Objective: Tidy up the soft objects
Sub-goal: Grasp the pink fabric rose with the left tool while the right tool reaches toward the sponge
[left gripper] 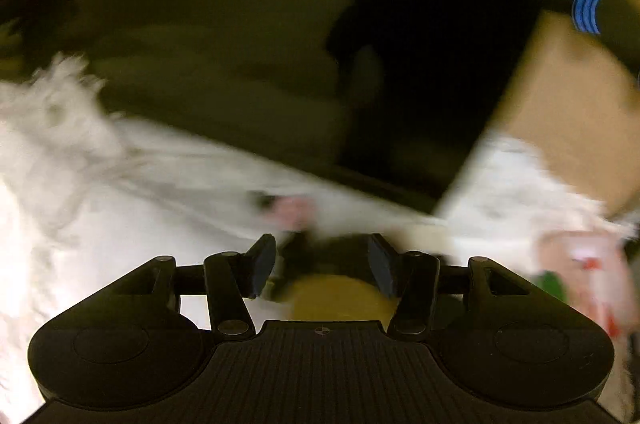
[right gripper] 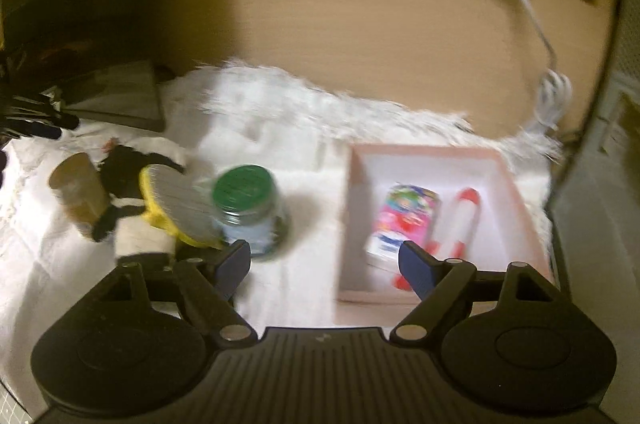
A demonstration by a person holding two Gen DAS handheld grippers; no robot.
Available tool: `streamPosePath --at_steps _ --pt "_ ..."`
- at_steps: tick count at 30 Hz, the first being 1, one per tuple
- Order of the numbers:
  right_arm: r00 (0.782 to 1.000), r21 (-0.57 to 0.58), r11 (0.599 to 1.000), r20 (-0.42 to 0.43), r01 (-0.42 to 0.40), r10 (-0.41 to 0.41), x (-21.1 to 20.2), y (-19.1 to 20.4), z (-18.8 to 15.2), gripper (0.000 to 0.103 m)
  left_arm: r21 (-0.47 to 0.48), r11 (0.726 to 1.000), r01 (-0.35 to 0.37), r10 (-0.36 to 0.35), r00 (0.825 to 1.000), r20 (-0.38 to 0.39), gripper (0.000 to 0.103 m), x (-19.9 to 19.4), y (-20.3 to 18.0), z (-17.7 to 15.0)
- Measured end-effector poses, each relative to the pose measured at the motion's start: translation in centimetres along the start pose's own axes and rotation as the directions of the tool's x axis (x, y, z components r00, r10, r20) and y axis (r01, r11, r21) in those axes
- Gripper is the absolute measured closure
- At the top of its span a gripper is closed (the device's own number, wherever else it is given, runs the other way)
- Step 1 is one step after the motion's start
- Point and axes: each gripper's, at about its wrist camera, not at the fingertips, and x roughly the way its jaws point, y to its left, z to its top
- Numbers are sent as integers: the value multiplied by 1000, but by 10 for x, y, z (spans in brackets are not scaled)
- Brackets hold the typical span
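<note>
Your right gripper (right gripper: 325,264) hangs wide open and empty above the white fleece (right gripper: 280,127), beside the pink box (right gripper: 516,191). The black, white and yellow plush toy (right gripper: 132,207) lies left, against a green-lidded jar (right gripper: 248,212). Your left gripper (left gripper: 322,266) is half open; blur hides whether it grips anything.

The right gripper (right gripper: 324,264) hangs with jaws wide apart and empty over a white furry cover (right gripper: 296,119). Beside its left finger stands a green-lidded jar (right gripper: 250,209), touching a black, white and yellow plush toy (right gripper: 140,207) (details blurred). At right, a pink box (right gripper: 516,191) holds a colourful packet (right gripper: 402,220) and a red-and-white tube (right gripper: 464,220).
</note>
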Motion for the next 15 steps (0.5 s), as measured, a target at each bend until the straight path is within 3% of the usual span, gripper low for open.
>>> streamPosePath --at_steps 3,7,9,11,15 --pt "1000 -31 1000 9 7 -7 0 22 5 21 -34 999 -31 29 998 -56 47 33 28 16" --pt "1000 -44 999 -2 23 -23 -1 35 8 21 -27 999 18 -21 990 -143 47 77 29 31" --pt "999 -45 998 -6 43 -43 -1 38 7 21 20 999 -40 43 981 -190 48 96 21 33" --pt "998 -39 997 -4 70 -70 -3 38 5 21 57 995 -86 96 973 -211 48 111 15 34" --pt "996 -23 995 -14 92 -92 -2 36 1 21 77 996 -50 66 973 -221 52 126 11 35"
